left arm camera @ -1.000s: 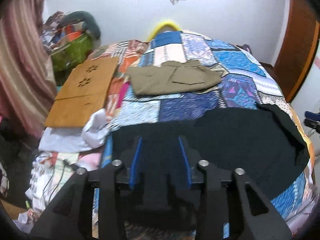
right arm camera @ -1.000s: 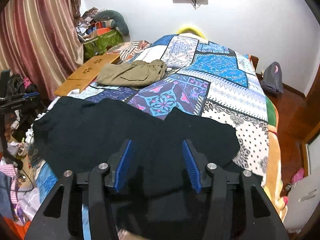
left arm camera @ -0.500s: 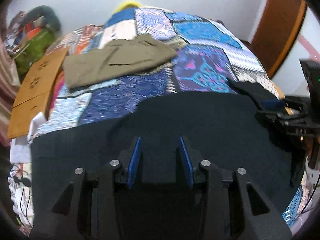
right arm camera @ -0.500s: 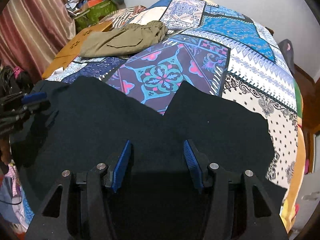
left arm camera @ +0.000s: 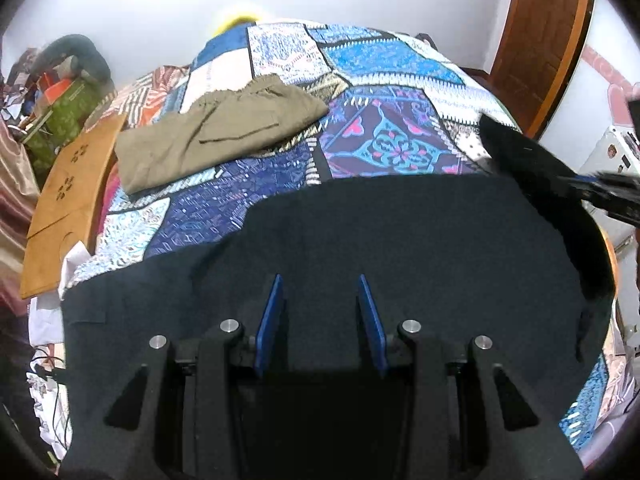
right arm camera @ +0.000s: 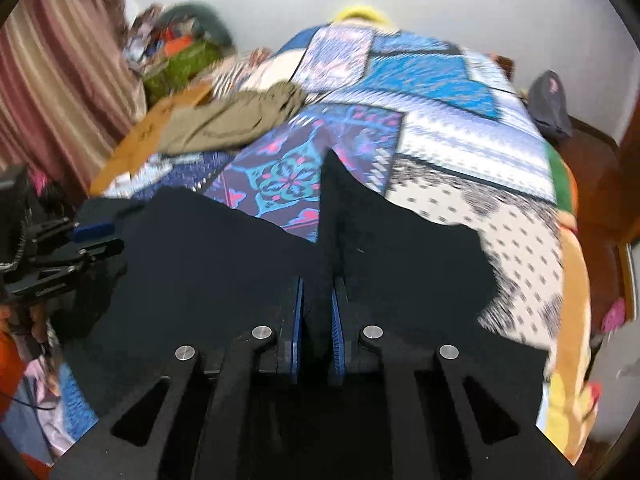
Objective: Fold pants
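Note:
Black pants (left arm camera: 400,248) lie spread across the near end of the patchwork bedspread (left arm camera: 380,52). My left gripper (left arm camera: 320,312) is open, low over the black cloth. My right gripper (right arm camera: 317,312) is shut on a pinched ridge of the black pants (right arm camera: 224,264), which rises as a fold ahead of the blue pads (right arm camera: 297,320). The right gripper also shows at the right edge of the left wrist view (left arm camera: 608,196), lifting a flap of black cloth. The left gripper shows at the left edge of the right wrist view (right arm camera: 80,240).
Folded olive pants (left arm camera: 216,136) lie further up the bed. A wooden board (left arm camera: 68,200) rests on the left bed edge, beside striped curtains (right arm camera: 60,80) and cluttered bags (left arm camera: 64,104). A brown door (left arm camera: 548,40) is at the right. A dark bag (right arm camera: 548,100) sits past the bed.
My right gripper has closed on the black pants and raised a fold. The left gripper stays open and has moved a little further over the cloth.

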Tool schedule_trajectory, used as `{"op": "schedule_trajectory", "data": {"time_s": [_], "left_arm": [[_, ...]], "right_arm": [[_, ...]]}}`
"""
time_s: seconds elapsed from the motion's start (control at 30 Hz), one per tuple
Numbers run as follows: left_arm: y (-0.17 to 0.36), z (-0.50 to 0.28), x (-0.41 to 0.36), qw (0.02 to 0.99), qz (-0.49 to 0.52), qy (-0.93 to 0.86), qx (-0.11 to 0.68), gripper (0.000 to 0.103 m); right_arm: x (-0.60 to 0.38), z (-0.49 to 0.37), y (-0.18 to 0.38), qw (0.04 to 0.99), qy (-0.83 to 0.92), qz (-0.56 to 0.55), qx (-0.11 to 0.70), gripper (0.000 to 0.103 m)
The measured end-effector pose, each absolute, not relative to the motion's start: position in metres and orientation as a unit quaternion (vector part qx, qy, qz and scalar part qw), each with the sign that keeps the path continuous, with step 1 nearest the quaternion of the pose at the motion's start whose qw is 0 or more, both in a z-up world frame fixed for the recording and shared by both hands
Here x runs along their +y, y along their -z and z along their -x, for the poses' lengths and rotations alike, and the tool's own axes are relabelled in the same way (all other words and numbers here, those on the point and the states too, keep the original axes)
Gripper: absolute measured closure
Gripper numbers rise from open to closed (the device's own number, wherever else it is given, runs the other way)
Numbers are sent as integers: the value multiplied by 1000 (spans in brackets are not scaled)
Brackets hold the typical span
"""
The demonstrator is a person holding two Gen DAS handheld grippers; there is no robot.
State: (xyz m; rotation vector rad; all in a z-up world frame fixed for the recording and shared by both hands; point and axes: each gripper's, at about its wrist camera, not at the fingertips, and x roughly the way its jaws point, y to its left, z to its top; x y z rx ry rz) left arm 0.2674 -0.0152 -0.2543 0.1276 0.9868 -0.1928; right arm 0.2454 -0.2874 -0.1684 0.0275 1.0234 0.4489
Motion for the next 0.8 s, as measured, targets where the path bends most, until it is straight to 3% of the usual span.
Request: {"op": "schedule_trajectory", "data": {"time_s": [0.2, 0.4, 0.53, 0.8], "left_arm": [[240, -256, -25, 879, -61, 95, 463, 60], [239, -243, -46, 875, -64, 106, 468, 59], [245, -233, -66, 868, -78, 117, 476, 59], [247, -222, -93, 862, -101, 127, 480, 58]], "right_arm": [[-348, -183, 159, 869, -157, -80, 461, 91], [-376, -143, 201, 855, -118, -105, 493, 90], [-390, -132, 213, 851, -104, -146, 493, 71], [-411, -117, 193, 859, -90, -134, 486, 70]]}}
